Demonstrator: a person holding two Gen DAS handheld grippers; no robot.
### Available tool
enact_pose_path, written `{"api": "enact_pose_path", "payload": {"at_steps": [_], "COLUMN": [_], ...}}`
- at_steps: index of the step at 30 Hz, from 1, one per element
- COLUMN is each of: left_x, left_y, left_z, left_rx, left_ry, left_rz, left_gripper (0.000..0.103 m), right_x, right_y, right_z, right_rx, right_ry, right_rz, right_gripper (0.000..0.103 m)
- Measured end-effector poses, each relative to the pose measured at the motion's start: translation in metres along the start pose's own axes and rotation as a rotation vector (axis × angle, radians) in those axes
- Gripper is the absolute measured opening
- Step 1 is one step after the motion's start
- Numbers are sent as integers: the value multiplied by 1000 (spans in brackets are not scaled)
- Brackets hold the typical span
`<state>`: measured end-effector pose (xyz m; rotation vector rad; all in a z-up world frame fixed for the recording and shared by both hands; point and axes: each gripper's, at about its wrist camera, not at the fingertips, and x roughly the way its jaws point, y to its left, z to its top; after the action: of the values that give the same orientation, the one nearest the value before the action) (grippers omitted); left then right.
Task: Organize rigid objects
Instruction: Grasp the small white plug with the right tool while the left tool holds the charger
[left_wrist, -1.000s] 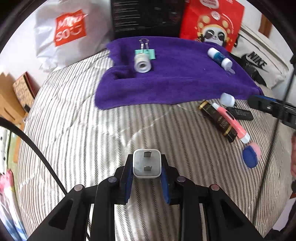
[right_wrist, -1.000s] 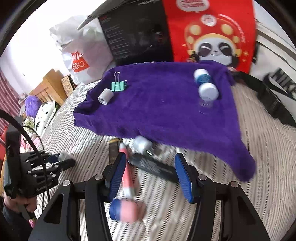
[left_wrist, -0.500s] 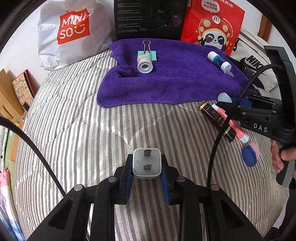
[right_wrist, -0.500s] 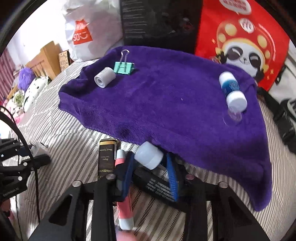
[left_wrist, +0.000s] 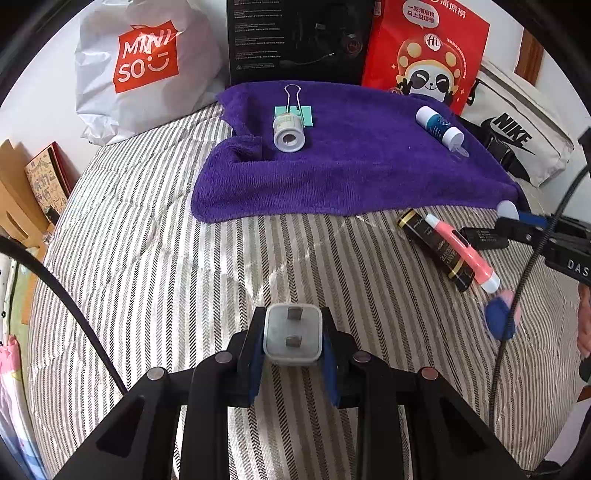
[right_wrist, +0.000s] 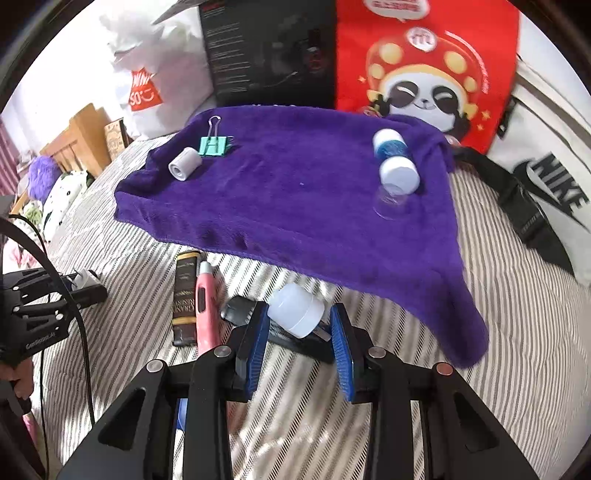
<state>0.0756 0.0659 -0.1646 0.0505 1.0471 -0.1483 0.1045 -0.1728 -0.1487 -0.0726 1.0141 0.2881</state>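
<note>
1. Left wrist view shows the left gripper (left_wrist: 293, 341) with its jaws clenched on a white plug adapter (left_wrist: 293, 339), prongs facing forward, held over the striped bed (left_wrist: 147, 258). The purple towel (left_wrist: 351, 173) lies well ahead of those jaws.
2. In the right wrist view the right gripper (right_wrist: 300, 332) has a small white bottle (right_wrist: 297, 310) between its jaws. The blue pads sit close on both sides, but whether they already press it cannot be told.
3. The step in hand appears to be picking up that bottle to carry it onto the towel.
4. To do it well, the jaws should close squarely across the round body, since a smooth cylinder probably squirts forward out of an off-centre pinch.
5. A black flat item (right_wrist: 295, 341) lies just under the bottle, and a pink tube (right_wrist: 205, 306) and dark gold-lettered tube (right_wrist: 184, 295) lie just left of the jaws; a straight lift likely avoids dragging them.
6. Ahead of the jaws on the towel rest a grey roll (right_wrist: 184, 168), a teal binder clip (right_wrist: 213, 144) and a blue-and-white bottle (right_wrist: 393, 162); the open middle looks the safest landing spot.
7. The left gripper should probably hold its adapter level and well apart from the right.
</note>
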Motion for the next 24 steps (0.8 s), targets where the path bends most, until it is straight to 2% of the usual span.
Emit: {"api": "enact_pose_path", "payload": {"at_steps": [4, 9, 12, 21, 24], "left_x": [0, 3, 2, -13, -16], "left_y": [2, 0, 0, -1, -2], "left_z": [1, 2, 5, 21, 27], "left_rx": [-15, -23, -41, -45, -48], "left_ry": [18, 5, 15, -20, -27], "left_rz": [-15, 5, -15, -16, -43], "left_gripper": [25, 25, 25, 25, 25], "right_x": [-4, -9, -16, -32, -34], "right_y": [-6, -13, -16, -27, -31], "right_z": [-5, -8, -6, 1, 1], "right_rx": [16, 44, 48, 71, 77], "right_ry": [1, -1, -18, -57, -63], "right_rz": [12, 34, 40, 62, 61], "right_gripper": [34, 34, 34, 34, 34]}}
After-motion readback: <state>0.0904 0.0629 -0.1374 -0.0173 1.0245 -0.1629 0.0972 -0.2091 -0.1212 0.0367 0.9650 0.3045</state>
